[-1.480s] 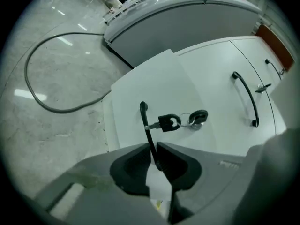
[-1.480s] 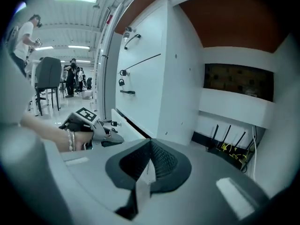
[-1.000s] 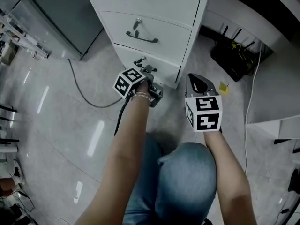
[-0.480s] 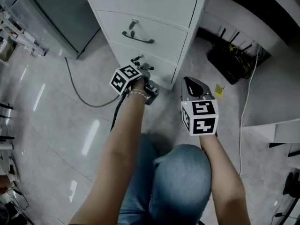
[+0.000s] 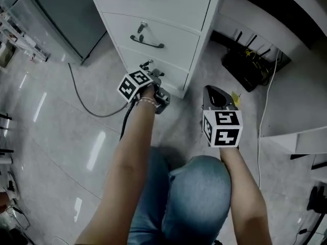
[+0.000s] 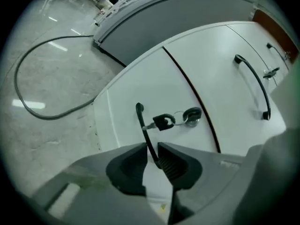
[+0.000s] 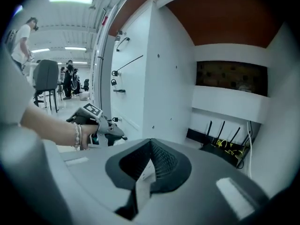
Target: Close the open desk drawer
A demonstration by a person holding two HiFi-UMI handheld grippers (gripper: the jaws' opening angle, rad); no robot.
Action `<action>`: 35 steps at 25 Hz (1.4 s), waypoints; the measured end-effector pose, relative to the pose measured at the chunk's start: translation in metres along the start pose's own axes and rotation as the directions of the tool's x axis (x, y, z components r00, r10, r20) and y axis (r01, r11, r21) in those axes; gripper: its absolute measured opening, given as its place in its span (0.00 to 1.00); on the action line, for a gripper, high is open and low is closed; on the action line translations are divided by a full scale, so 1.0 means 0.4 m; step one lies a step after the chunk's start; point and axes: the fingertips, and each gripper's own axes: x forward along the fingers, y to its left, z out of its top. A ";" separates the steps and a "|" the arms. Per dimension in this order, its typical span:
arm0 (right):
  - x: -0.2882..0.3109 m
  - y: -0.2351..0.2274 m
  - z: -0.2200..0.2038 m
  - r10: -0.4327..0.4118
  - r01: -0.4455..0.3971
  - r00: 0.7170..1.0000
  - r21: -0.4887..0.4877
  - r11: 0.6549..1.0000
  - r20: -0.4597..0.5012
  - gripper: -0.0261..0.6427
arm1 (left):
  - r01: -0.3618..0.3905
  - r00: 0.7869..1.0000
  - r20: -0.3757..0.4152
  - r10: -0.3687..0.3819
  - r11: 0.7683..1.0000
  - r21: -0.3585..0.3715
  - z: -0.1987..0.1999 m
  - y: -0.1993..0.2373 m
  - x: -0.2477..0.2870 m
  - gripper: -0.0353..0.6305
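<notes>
Crouching over the grey floor point(image 5: 61, 137), I had the white drawer cabinet point(image 5: 168, 6) in front of me, tucked in beside the desk opening. Its bottom drawer point(image 5: 172, 76) was the one I was at. In the left gripper view its front point(image 6: 136, 86) lay level with the middle drawer point(image 6: 220, 78) above it, only a thin dark seam between the two.

My right gripper point(image 5: 215, 93) hung in the air off to the right of the cabinet, well apart from it, its fingers brought together with nothing between them. My left gripper point(image 6: 151, 156) pointed at the bottom drawer's front. Its fingers had just been easing apart and stood at a narrow gap, with the drawer's thin black handle point(image 6: 142, 123) running up between them. The handle sat close against one finger point(image 6: 176, 161), and a sliver of space showed on the other side.

Just beside the handle, a small black-headed key point(image 6: 162, 122) hung from the round lock point(image 6: 192, 115).
</notes>
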 end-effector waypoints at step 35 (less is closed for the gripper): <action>-0.242 0.245 0.143 0.040 -0.036 0.989 -0.025 0.999 0.146 0.04 | 0.104 0.992 -0.022 -0.122 0.730 0.676 0.080 -0.120 -0.425 0.05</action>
